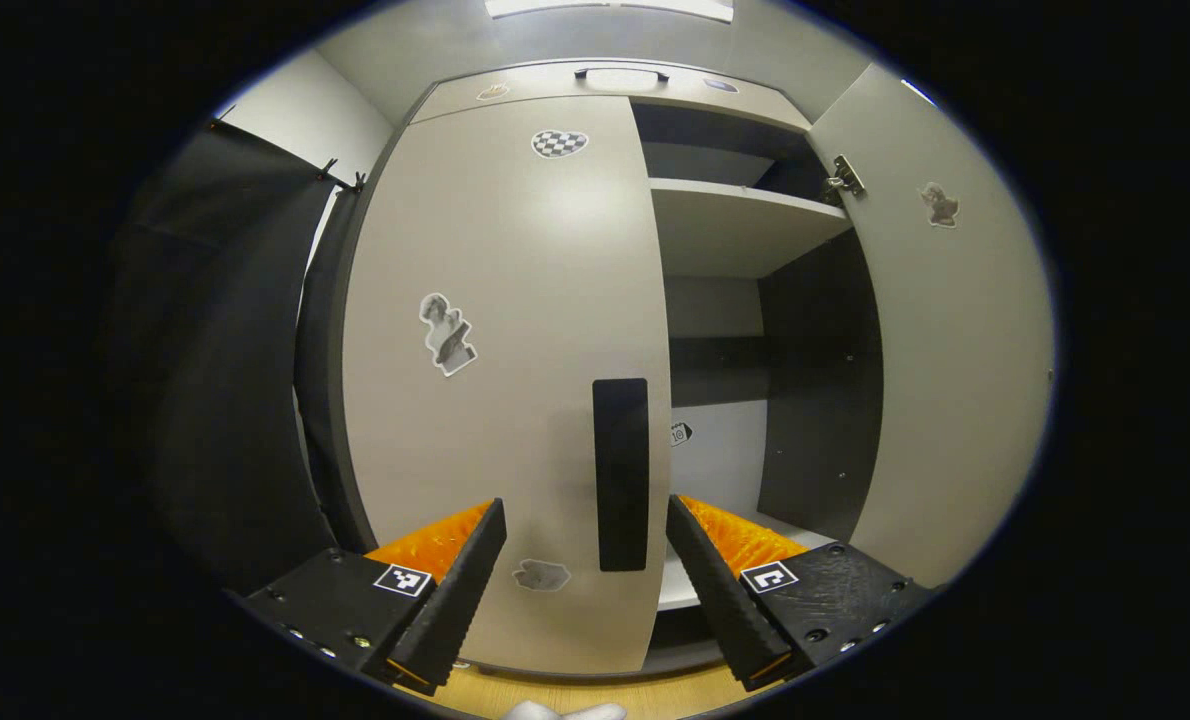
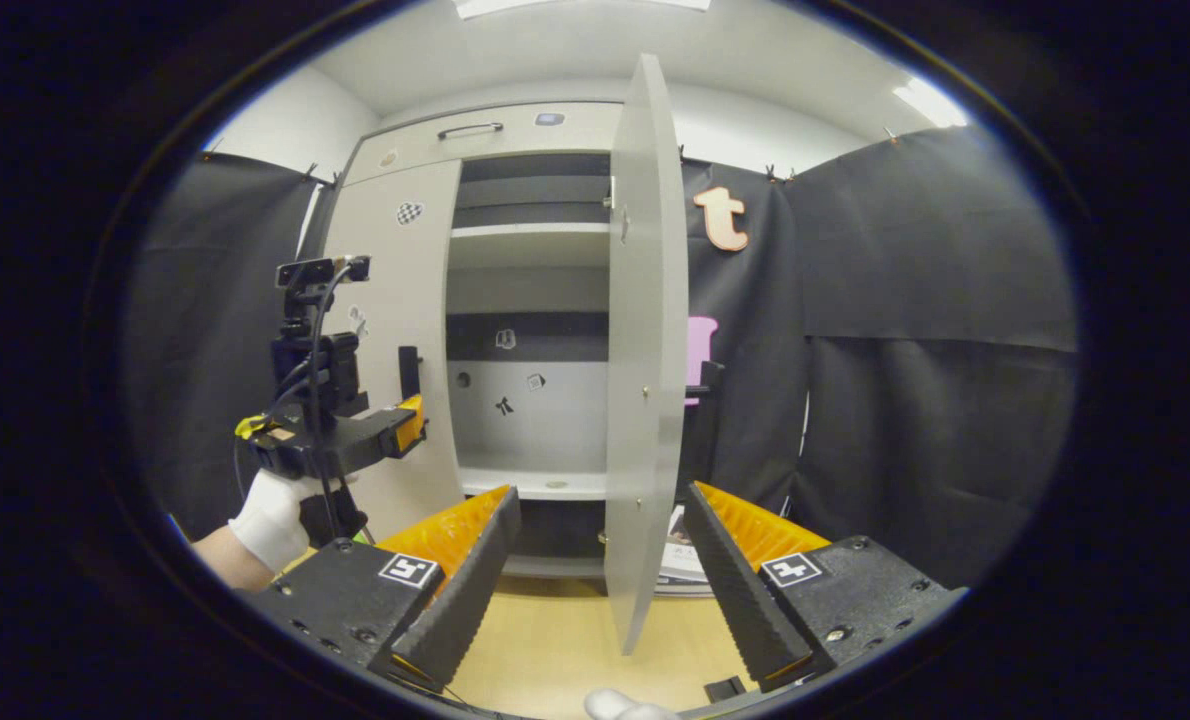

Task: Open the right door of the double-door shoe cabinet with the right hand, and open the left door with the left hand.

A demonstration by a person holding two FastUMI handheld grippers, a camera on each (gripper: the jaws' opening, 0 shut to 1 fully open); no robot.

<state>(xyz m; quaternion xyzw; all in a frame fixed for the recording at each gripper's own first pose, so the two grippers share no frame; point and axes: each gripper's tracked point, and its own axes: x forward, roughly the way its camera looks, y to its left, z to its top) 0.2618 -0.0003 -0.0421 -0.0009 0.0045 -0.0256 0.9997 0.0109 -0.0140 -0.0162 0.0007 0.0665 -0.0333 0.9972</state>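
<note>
The shoe cabinet's left door (image 1: 505,350) is closed, with a dark vertical handle (image 1: 621,475) near its right edge. My left gripper (image 1: 585,560) is open right in front of that door, its fingers straddling the handle's lower part without touching. The right door (image 1: 955,360) stands swung wide open, showing shelves (image 1: 735,225). In the right gripper view the right door (image 2: 645,350) is seen edge-on, and my right gripper (image 2: 600,565) is open just before its lower edge. The left gripper (image 2: 355,430), held by a gloved hand (image 2: 270,520), is near the left door (image 2: 390,330).
Black cloth walls (image 2: 935,350) flank the cabinet on both sides. A top panel with a handle (image 1: 620,74) runs above the doors. A wooden floor (image 2: 555,640) lies below. Small stickers dot the doors and the cabinet's inner back wall.
</note>
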